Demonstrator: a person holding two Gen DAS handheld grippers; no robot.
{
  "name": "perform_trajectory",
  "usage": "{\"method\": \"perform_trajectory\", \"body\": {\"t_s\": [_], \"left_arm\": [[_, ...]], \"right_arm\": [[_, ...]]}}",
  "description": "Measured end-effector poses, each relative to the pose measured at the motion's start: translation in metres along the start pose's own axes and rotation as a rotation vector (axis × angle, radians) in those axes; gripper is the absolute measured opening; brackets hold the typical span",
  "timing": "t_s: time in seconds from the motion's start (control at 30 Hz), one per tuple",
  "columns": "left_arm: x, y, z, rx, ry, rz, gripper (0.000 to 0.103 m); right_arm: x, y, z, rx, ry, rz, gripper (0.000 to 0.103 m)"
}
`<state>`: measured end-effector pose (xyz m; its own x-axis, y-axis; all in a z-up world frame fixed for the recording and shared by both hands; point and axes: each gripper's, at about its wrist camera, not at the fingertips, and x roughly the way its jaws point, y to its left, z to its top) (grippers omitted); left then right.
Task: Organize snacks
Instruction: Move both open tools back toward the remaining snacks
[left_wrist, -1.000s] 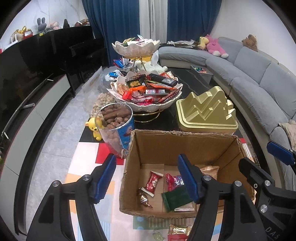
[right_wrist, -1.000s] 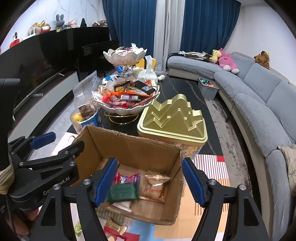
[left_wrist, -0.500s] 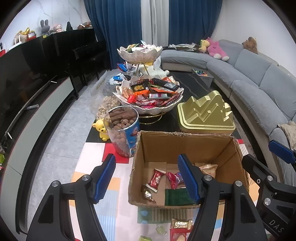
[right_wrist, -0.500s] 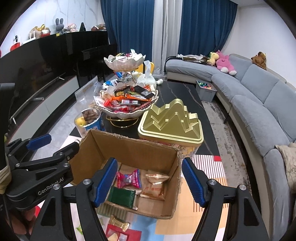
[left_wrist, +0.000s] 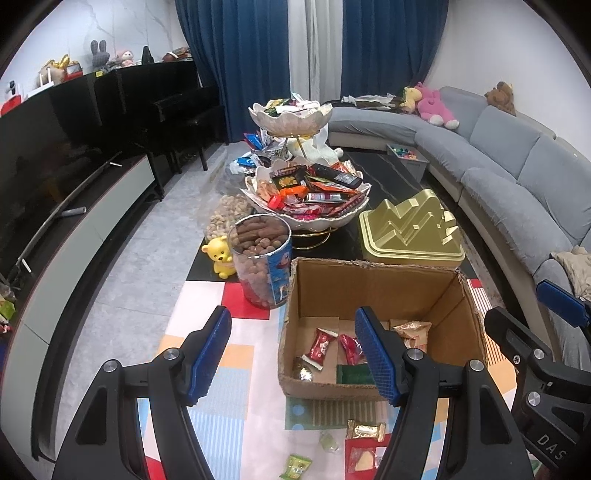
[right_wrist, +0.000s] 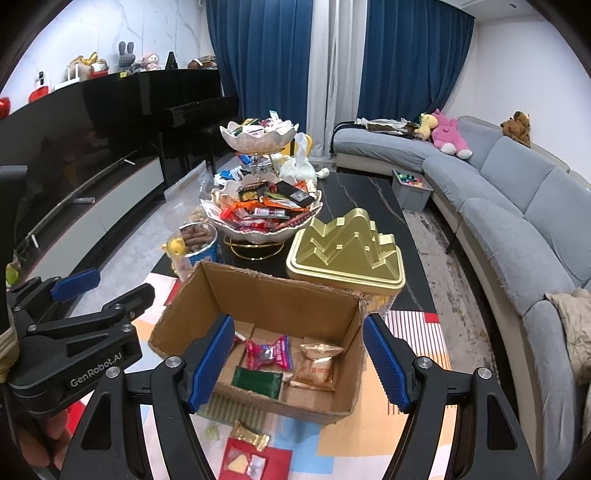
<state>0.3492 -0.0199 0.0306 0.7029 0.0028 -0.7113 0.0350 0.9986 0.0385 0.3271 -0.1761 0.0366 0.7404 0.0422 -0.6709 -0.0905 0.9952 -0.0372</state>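
Cardboard box (left_wrist: 376, 291) sits on the patterned mat (left_wrist: 236, 354) before the tiered snack bowl (left_wrist: 306, 218), holding a green packet (right_wrist: 258, 380), red candy (left_wrist: 320, 345), perhaps more. Left gripper (left_wrist: 295, 354) and right gripper (right_wrist: 299, 362) hover empty, jaws apart.

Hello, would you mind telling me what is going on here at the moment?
A person is sorting snacks into a cardboard box on a colourful mat, using two handheld grippers. Right now the left gripper and the right gripper are both open and empty, held above the box. A few wrapped snacks already lie inside it, among them a green packet and a gold packet. Several more wrappers lie loose on the mat in front of the box, not yet picked up.
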Motion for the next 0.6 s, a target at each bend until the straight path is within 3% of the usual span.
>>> {"method": "perform_trajectory", "body": {"t_s": [0.6], "left_arm": [[-0.022, 0.012, -0.028, 0.002, 0.011, -0.005, 0.069]], "right_arm": [[-0.019, 0.009, -0.027, 0.007, 0.026, -0.002, 0.073]]}}
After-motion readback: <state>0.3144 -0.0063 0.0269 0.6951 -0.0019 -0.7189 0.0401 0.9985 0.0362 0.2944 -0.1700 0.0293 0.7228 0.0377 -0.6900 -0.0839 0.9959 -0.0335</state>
